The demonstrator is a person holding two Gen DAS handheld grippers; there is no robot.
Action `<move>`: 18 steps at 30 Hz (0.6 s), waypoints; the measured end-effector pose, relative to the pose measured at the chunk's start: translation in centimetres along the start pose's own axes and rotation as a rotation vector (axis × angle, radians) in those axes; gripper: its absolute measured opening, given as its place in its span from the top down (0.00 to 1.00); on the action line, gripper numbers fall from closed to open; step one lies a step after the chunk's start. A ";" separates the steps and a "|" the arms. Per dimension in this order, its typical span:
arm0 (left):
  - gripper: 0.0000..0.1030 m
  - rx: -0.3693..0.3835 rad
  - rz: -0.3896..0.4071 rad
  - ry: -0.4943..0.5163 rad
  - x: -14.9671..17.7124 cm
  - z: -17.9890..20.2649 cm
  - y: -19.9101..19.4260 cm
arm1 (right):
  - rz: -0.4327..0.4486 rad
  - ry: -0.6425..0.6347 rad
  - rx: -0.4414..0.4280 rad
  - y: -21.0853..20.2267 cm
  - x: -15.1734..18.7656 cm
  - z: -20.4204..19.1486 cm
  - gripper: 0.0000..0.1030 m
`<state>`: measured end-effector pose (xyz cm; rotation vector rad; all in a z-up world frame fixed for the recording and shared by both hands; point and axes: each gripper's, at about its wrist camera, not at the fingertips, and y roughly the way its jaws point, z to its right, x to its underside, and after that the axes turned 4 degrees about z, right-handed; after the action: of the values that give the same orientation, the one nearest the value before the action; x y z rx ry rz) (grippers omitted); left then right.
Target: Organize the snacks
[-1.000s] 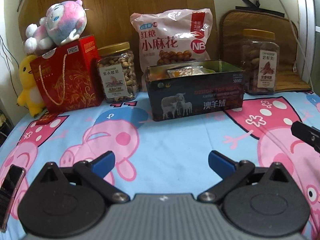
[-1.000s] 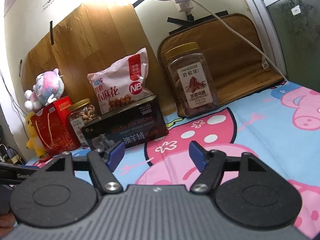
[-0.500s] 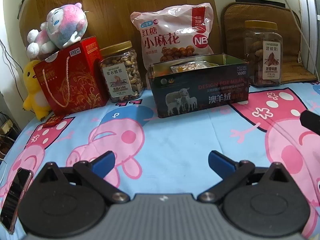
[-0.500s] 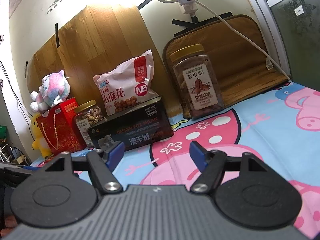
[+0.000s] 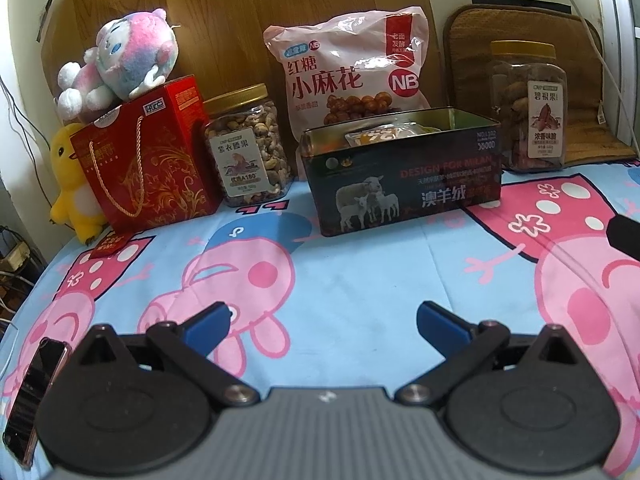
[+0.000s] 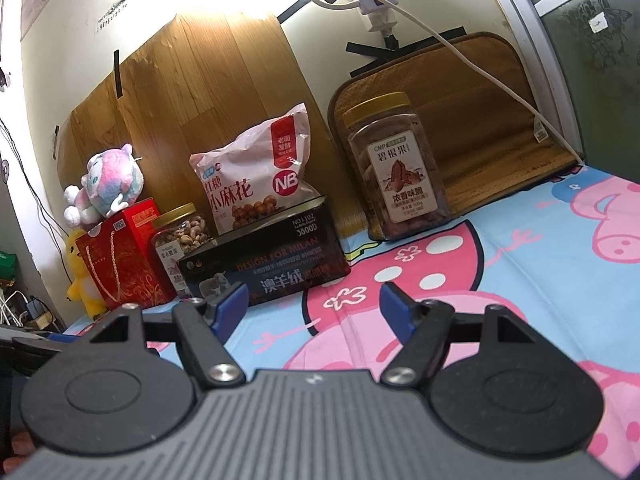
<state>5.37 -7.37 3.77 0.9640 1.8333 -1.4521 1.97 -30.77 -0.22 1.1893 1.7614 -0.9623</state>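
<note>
An open dark tin (image 5: 404,184) with sheep on its front holds snack packets (image 5: 380,134); it also shows in the right wrist view (image 6: 268,268). Behind it leans a pink snack bag (image 5: 348,68) (image 6: 256,176). A cashew jar (image 5: 248,148) (image 6: 180,236) stands to its left and a pecan jar (image 5: 528,108) (image 6: 396,172) to its right. My left gripper (image 5: 323,320) is open and empty, low over the sheet, well short of the tin. My right gripper (image 6: 314,306) is open and empty, right of the tin.
A red gift box (image 5: 148,160) with a pink plush toy (image 5: 120,60) on top stands at the left, with a yellow duck plush (image 5: 72,184) beside it. A phone (image 5: 34,396) lies at the near left. A brown mat (image 6: 472,112) and power cable (image 6: 460,48) are at the back right.
Both grippers have drawn back and tilted up a little, so the objects sit slightly lower and smaller in view. Both stay open and empty. Nothing on the bed has moved.
</note>
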 end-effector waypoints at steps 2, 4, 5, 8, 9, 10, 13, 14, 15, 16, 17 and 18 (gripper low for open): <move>0.00 -0.001 0.000 -0.001 0.0 0.0 0.0 | 0.000 0.000 0.000 0.0 0.0 0.0 0.27; 0.00 -0.002 0.000 0.001 0.0 0.0 0.0 | 0.002 0.000 0.000 0.0 0.0 0.0 0.27; 0.00 -0.003 0.000 0.001 0.0 0.0 0.0 | 0.002 0.001 -0.001 0.0 0.1 0.1 0.27; 0.00 -0.005 -0.001 0.001 0.0 0.0 0.0 | 0.001 0.000 -0.002 0.0 0.1 0.1 0.27; 0.00 -0.006 0.000 0.002 0.0 0.0 0.0 | 0.002 0.000 0.001 -0.1 0.1 0.0 0.27; 0.00 -0.007 0.001 0.002 0.0 -0.1 0.0 | 0.002 0.000 0.000 0.0 0.0 0.0 0.27; 0.00 -0.012 0.003 -0.001 0.1 -0.3 -0.1 | 0.004 0.001 0.000 -0.1 0.0 -0.1 0.27; 0.00 -0.015 0.004 -0.002 0.1 -0.3 -0.1 | 0.004 0.000 -0.001 0.0 0.0 -0.1 0.27; 0.00 -0.017 0.005 -0.003 0.0 -0.5 -0.1 | 0.004 0.000 0.001 -0.1 0.0 -0.1 0.27; 0.00 -0.018 0.005 -0.004 0.1 -0.5 -0.1 | 0.004 0.000 0.002 -0.1 0.0 -0.1 0.27; 0.00 -0.021 0.005 -0.005 0.1 -0.6 -0.1 | 0.004 0.000 0.003 -0.1 0.1 -0.1 0.27; 0.00 -0.023 0.005 -0.006 0.0 -0.7 -0.2 | 0.005 0.000 0.002 -0.1 0.1 -0.1 0.27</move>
<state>5.21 -6.69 3.98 0.9515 1.8380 -1.4260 1.80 -30.69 -0.21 1.1949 1.7572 -0.9617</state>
